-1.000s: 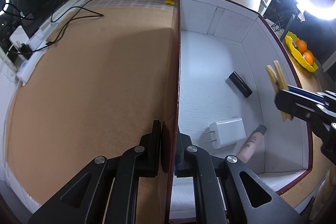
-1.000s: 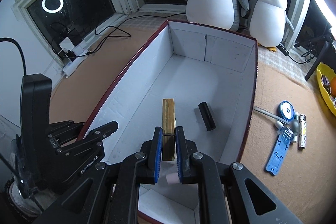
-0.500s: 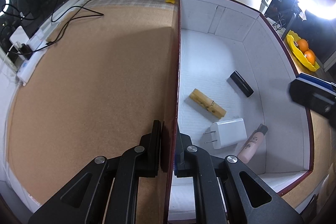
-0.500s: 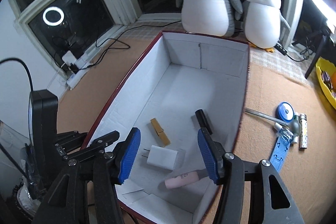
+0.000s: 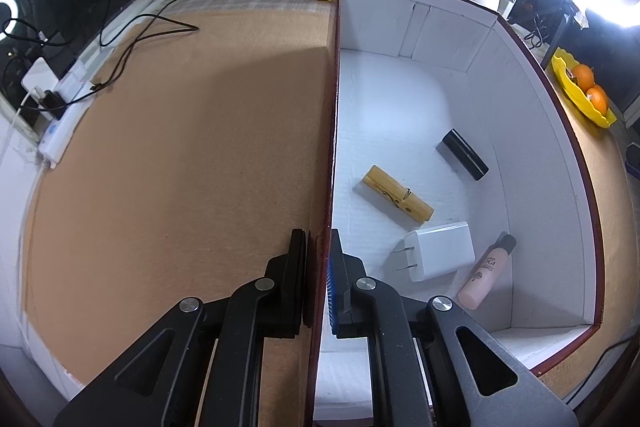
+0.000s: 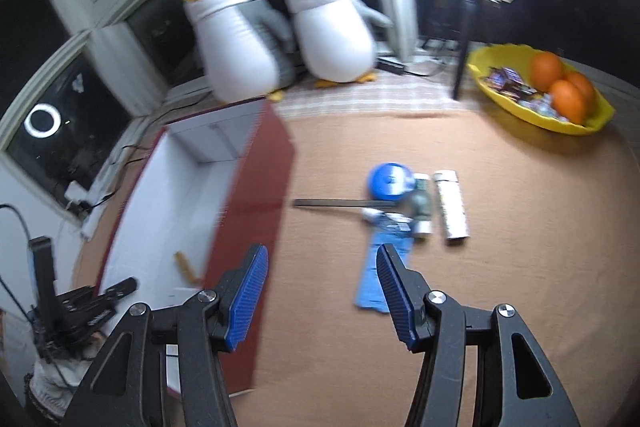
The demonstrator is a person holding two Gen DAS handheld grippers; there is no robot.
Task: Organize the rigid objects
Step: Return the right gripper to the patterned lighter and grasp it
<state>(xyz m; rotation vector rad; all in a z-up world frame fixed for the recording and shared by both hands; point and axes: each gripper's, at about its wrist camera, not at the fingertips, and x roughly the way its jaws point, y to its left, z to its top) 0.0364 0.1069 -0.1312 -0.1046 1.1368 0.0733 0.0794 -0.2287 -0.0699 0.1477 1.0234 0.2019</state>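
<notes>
So the wooden clothespin (image 5: 397, 200) that was pinched in the right gripper (image 6: 320, 293) a second ago is now lying flat on the white floor of the box (image 5: 552, 163), close to the left wall, angled diagonally. The right gripper has swung out of the box since half a second ago and now points at the cork tabletop (image 6: 500, 163) to the box's right, jaws spread wide with nothing between them. That view is pretty motion-blurred.

The left gripper (image 5: 318, 283) hasn't budged: it's still clamped narrow on the box's left wall, one finger outside, one inside.

Also in the box: a white charger plug (image 5: 438, 257) just beside the clothespin's near end, a pink tube (image 5: 486, 275) against the right wall near the front corner, and a black rectangular block (image 5: 462, 159) farther back. The far half of the box floor is bare white.

Out on the table ahead of the right gripper there's a cluster, well apart from the box: a blue plastic strip (image 6: 382, 267), a blue round lid (image 6: 390, 182), a thin metal rod (image 6: 340, 203), and a white cylinder (image 6: 451, 209). Open cork sits between the box's red outer wall and that cluster. A yellow fruit bowl (image 6: 540, 95) sits far right, two plush penguins (image 6: 280, 35) behind.
</notes>
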